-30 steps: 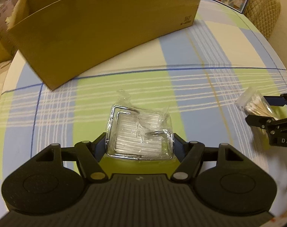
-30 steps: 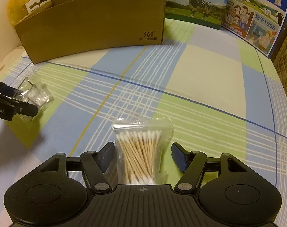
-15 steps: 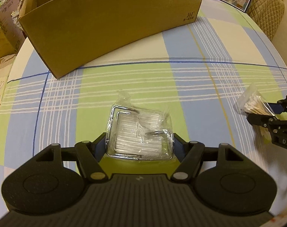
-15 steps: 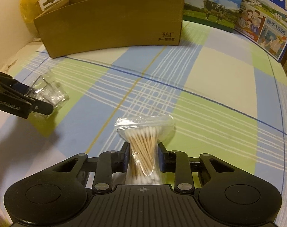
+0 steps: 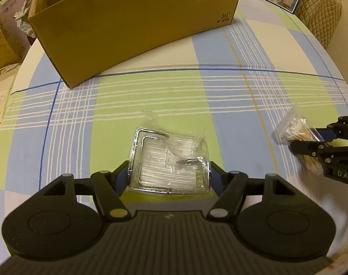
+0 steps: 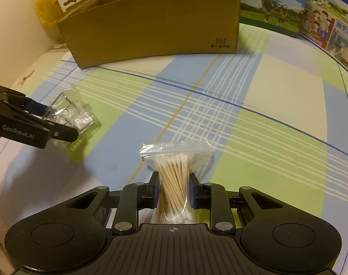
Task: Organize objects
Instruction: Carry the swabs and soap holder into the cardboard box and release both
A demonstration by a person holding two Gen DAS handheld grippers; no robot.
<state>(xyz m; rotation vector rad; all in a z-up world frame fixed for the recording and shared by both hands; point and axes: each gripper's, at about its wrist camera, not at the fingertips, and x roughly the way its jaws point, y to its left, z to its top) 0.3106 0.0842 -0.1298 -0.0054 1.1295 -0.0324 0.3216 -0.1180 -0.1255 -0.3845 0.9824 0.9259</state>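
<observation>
My left gripper (image 5: 170, 171) is shut on a plastic-wrapped chrome wire rack (image 5: 169, 158) and holds it over the plaid tablecloth. It also shows in the right wrist view (image 6: 61, 126) at the left, with the rack (image 6: 79, 114) in it. My right gripper (image 6: 172, 188) is shut on a clear zip bag of cotton swabs (image 6: 175, 178), squeezed at its middle. It also shows in the left wrist view (image 5: 311, 137) at the right edge, with the bag (image 5: 293, 128). An open brown cardboard box (image 5: 132, 23) stands at the back of the table, seen also in the right wrist view (image 6: 151, 27).
Printed milk cartons (image 6: 311, 16) stand at the back right. A quilted chair back (image 5: 320, 11) is beyond the table's right edge. Boxes and bags (image 5: 4, 34) sit off the table's left side. The plaid tablecloth (image 6: 265, 114) lies between the grippers and the box.
The right gripper closed on the cotton swab bag and lifted it. Both grippers moved back a little from the box. The left gripper kept its hold on the rack.
</observation>
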